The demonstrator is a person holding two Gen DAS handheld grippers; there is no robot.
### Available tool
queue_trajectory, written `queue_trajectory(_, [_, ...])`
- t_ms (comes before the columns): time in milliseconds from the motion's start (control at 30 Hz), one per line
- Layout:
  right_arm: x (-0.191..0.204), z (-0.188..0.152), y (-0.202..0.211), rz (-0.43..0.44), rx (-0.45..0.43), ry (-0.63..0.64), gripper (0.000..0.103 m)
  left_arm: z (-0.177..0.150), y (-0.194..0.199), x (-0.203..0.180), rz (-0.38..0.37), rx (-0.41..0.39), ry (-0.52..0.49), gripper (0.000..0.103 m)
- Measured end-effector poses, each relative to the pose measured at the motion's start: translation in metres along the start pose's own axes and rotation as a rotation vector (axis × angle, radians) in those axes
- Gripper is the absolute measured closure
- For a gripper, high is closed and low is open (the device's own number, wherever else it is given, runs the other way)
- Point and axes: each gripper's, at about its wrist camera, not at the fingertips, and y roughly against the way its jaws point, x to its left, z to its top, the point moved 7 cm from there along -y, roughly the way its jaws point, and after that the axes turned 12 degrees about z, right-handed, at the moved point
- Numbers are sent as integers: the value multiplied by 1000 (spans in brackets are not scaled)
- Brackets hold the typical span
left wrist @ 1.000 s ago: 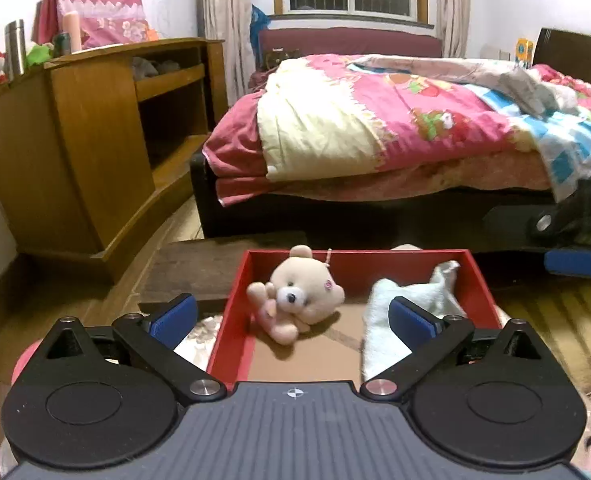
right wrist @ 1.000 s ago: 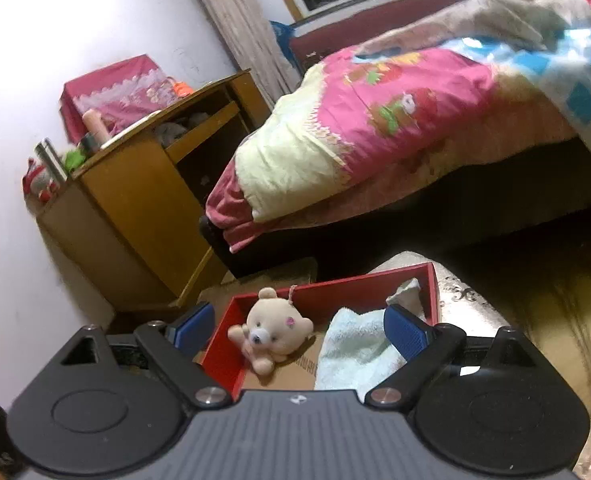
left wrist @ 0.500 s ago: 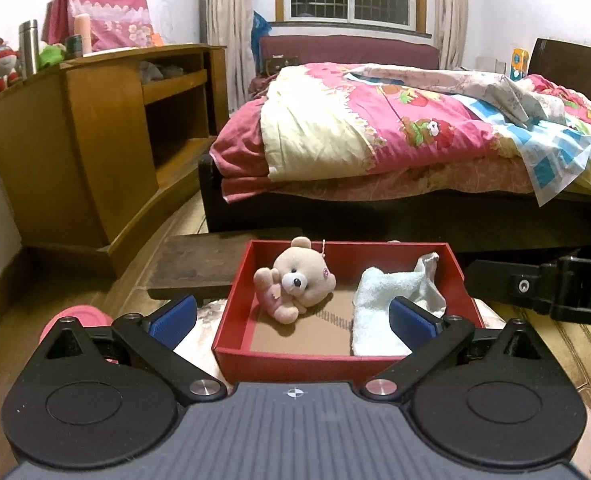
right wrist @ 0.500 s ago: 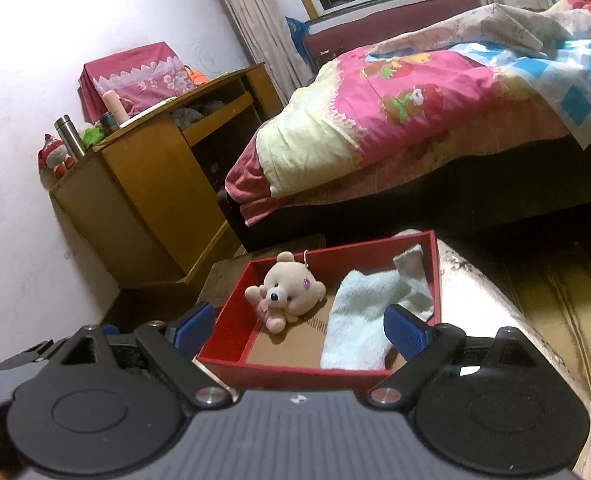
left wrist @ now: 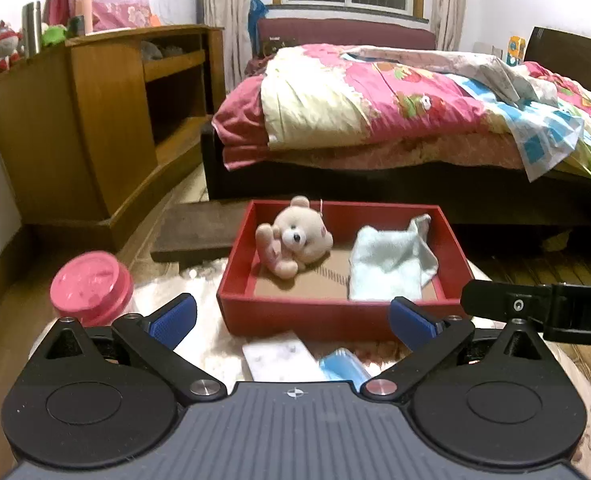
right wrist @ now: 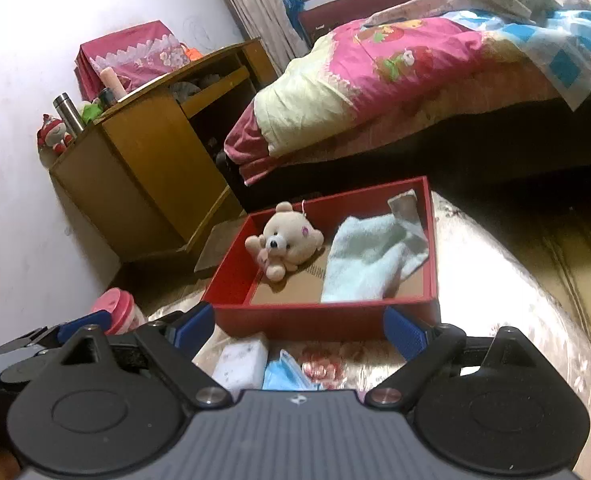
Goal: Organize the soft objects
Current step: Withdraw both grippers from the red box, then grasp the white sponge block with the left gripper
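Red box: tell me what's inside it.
The red box holds a plush bear and a pale blue towel on a cardboard floor. Whatever lies under the towel is hidden.

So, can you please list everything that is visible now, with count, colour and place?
Box: one, red, on the pale cover.
Teddy bear: one, beige, in the box, left part.
Towel: one, light blue, in the box, right part.
Jar lid: one, pink, left of the box.
Packet: one, white, before the box.
Face mask: one, blue, beside the packet.
Cabinet: one, brown wood, at the left wall.
Bed: one, pink quilt, behind the box.
Left gripper: open, empty.
Right gripper: open, empty.
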Motion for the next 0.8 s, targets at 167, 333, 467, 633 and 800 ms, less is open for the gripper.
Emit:
queue_trajectory(167, [1,-17,7,2,33,-8,32,-23,10,13,-23,52,20,5])
queue_trajectory(333, [3,-35,10,7,77,-14,32,-53,16,31,-32,129,43,5])
queue_trajectory(467, [6,-48,13,28,113,-22,32,-83,21,44,-66,235,120,6])
queue_trajectory(633, [8,-63,17,26,150,-5,32,-116,23,53,-58,337,163,6])
queue_trajectory(800, [5,-65,18,27,159,-19,32,-144,13,71,32,455,234,6])
